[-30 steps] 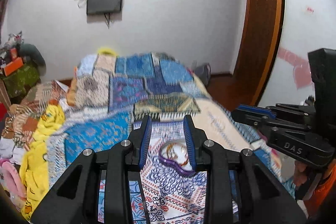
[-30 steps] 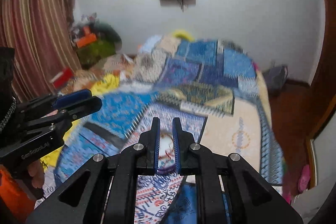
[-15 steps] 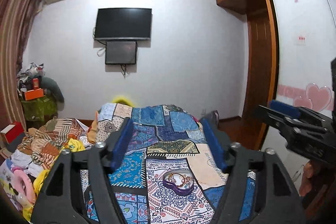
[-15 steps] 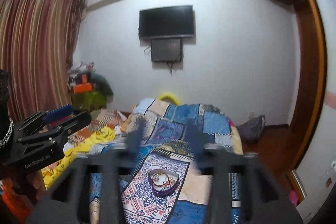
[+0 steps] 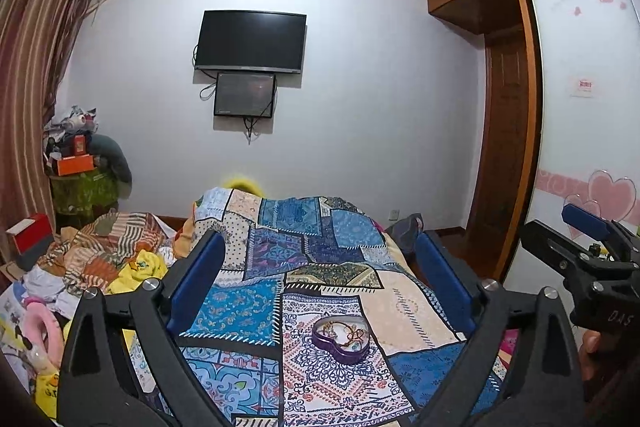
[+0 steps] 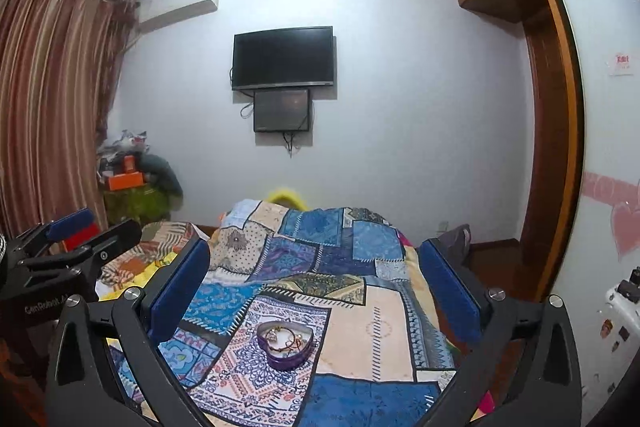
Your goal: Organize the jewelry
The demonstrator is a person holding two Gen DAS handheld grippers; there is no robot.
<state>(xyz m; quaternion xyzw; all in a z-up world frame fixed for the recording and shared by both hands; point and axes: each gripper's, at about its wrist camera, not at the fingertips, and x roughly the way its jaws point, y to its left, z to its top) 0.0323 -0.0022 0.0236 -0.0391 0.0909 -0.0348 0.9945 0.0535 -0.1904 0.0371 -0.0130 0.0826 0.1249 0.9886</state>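
You are standing at the foot of a bed spread with a patchwork quilt, and both tools are held up and well back from it. On the quilt, near its closer end, sits the purple heart-shaped box, lid off, with a tangle of gold chains and bangles lying inside; the right wrist view shows the same box slightly left of centre between its fingers.

Your left gripper has its blue pads spread wide and holds nothing. Your right gripper is likewise spread wide and empty.

Judging from this, you are either between pieces or close to finished: no loose jewelry shows on the quilt, though small items would be hard to pick out against the busy pattern.

If more sorting is needed, your next move calls for lowering one tool toward the box and narrowing its fingers before contact, since the chains are thin and tangled and will likely come up together. Use the other tool to steady the box rim, as the soft bedding may let it tip.
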